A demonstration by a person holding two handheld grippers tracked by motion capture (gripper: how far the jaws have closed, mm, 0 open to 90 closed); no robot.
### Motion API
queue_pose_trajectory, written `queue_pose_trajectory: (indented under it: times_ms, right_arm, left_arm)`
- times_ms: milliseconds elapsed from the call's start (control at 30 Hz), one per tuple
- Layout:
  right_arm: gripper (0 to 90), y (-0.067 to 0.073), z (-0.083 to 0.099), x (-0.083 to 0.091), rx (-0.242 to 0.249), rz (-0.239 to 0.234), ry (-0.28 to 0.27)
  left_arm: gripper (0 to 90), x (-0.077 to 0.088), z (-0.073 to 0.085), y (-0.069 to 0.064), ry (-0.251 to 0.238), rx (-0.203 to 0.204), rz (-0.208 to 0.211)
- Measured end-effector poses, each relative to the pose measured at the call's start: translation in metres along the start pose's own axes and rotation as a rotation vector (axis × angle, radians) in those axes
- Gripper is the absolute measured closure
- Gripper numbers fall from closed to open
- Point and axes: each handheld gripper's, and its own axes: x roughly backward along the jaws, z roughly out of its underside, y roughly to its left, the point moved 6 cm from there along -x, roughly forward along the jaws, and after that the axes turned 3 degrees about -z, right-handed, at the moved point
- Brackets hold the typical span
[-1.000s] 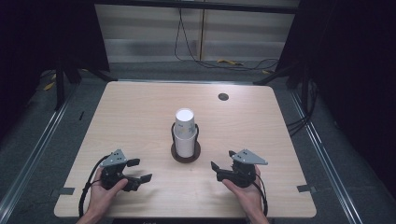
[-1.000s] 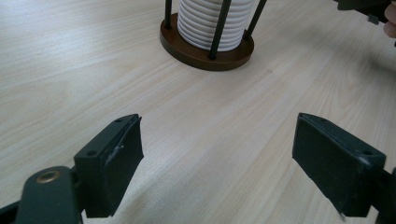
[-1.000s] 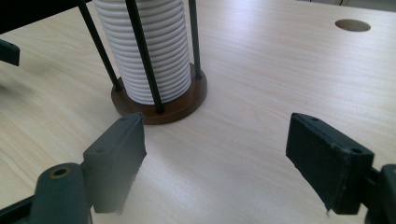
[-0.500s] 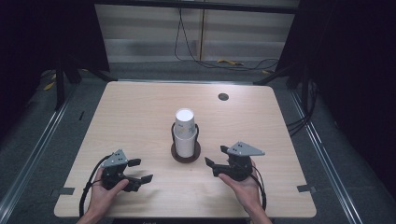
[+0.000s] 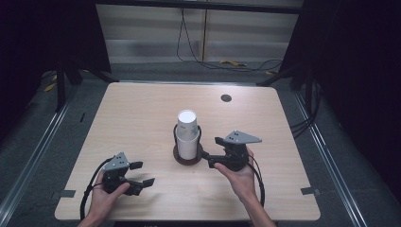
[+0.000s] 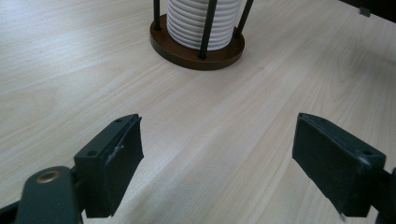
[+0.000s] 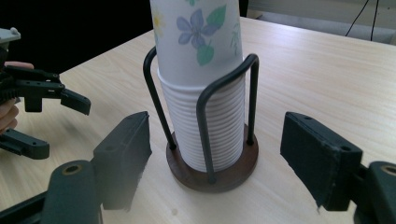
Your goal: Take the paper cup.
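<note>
A stack of white ribbed paper cups stands in a black wire holder with a round brown base at the table's centre. The top cup bears blue flowers. My right gripper hovers just right of the holder, pointing at it. It is open, its jaws have just been opening, and nothing is between the pads; the holder stands close ahead of them. My left gripper rests open at the front left, with bare table between its jaws and the holder base farther off.
A small dark round grommet sits near the wooden table's far edge. Cables lie on the floor behind. Dark curtains and metal rails flank both sides. In the right gripper view the left gripper is at the left.
My right gripper has risen and moved left and forward, up to the cup holder. The left gripper has stayed where it was.
</note>
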Motion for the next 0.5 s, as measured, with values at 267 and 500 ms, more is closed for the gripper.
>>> queue_pose_trajectory:
  times_ms: [267, 500]
  right_arm:
    - [21.9, 0.0, -0.021, -0.001, 0.012, -0.022, -0.012]
    - [19.0, -0.003, -0.04, -0.001, 0.019, -0.041, -0.018]
  left_arm:
    - [16.2, 0.001, -0.001, -0.002, -0.007, -0.001, -0.001]
    - [16.2, -0.001, 0.0, -0.001, 0.002, -0.003, -0.001]
